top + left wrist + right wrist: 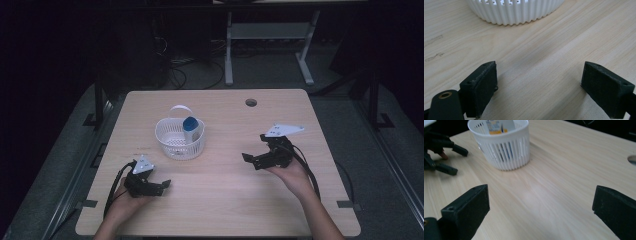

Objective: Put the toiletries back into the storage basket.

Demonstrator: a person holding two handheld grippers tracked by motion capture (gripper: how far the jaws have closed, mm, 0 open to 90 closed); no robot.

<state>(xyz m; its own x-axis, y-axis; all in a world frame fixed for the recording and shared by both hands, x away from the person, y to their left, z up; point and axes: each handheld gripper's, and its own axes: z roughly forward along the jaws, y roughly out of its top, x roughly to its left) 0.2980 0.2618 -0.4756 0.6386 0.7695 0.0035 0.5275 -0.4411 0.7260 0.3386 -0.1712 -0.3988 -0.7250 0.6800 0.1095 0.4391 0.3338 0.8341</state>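
L gripper (161,185) sat low w/ jaws spread wide, holding nothing, white slotted basket (179,138) just ahead of it on the wood table (240,200), blue-capped bottle (191,128) upright inside; R gripper (254,150) also gaped wide & empty, basket off to its front-left.

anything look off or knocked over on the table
Nothing stands out. The white basket sits upright on the table, with a blue-capped item standing inside it. Both grippers, left and right, rest open and empty nearby.
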